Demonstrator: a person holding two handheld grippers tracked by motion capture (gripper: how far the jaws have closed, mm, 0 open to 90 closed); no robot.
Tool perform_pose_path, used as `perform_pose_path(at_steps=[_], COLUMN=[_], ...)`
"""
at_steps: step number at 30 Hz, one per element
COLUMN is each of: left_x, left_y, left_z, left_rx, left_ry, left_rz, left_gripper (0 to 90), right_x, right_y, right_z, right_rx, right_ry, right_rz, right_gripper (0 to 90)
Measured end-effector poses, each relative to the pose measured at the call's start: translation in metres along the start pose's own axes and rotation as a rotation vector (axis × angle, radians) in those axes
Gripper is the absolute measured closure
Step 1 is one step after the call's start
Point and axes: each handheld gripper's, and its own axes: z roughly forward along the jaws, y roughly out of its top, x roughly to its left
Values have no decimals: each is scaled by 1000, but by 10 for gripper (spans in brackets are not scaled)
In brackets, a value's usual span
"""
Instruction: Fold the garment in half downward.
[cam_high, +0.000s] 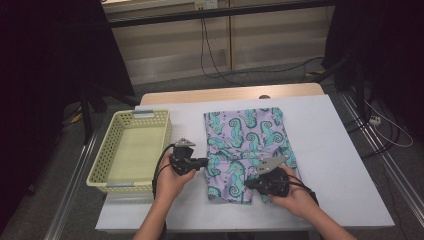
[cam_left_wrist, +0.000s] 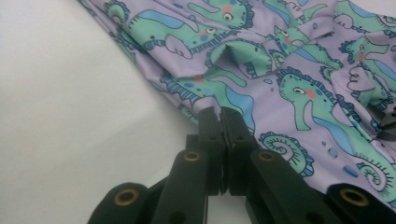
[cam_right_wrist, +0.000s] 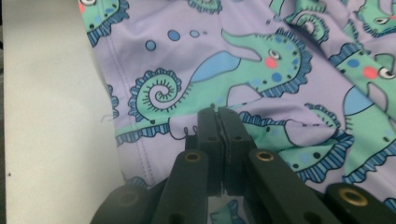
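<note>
Both claws sit pressed together: right gripper (cam_high: 249, 183) over the shorts' (cam_high: 248, 150) near hem, left gripper (cam_high: 204, 162) at their nine-o'clock edge; shorts run six-to-twelve.

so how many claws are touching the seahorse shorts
2. The left claw is shut at the left edge of the seahorse shorts; the right claw is shut on top of them near the lower hem. Whether either pinches cloth is unclear.
</note>
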Motion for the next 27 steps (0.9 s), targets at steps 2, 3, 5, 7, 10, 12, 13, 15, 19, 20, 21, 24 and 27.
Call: perform_pose_path(at_steps=[2,3,5,7,10,12,13,15,19,20,21,24,27], left_x=[2,1,-2,-4,-5,-5,-4,-3,0,0,0,-1,-5], left_y=[2,2,2,3,2,0,-1,-3,-9,-11,-13,-17,-22], left_z=[-1,1,5,9,12,12,11,9,4,3,2,0,-1], left_rx=[-7,4,10,13,20,25,24,4,2,3,9,13,22], left_ry=[-16,-8,-4,28,-6,-4,0,-1,11,9,9,12,-7], left_rz=[-4,4,23,52,42,18,7,-7,-19,-19,-21,-16,-11], left_gripper=[884,885,884,869,851,807,741,620,488,471,465,449,463], right_x=[-1,-1,0,0,0,-1,-1,-3,6,10,15,25,27], right_y=[-1,-1,-3,-4,-4,-5,-6,-6,1,2,3,6,7], right_z=[0,0,0,-1,-5,-8,-10,-15,-12,-8,-3,9,14], right_rx=[-8,-12,-5,-2,27,30,19,-1,-61,-57,-44,-11,5], right_ry=[2,-3,-2,-9,-22,-30,-42,-35,-2,18,36,82,90], right_rz=[8,5,7,2,-18,-24,-19,-1,-1,-14,-27,-71,-100], right_gripper=[895,895,890,879,890,863,841,833,677,634,594,566,639])
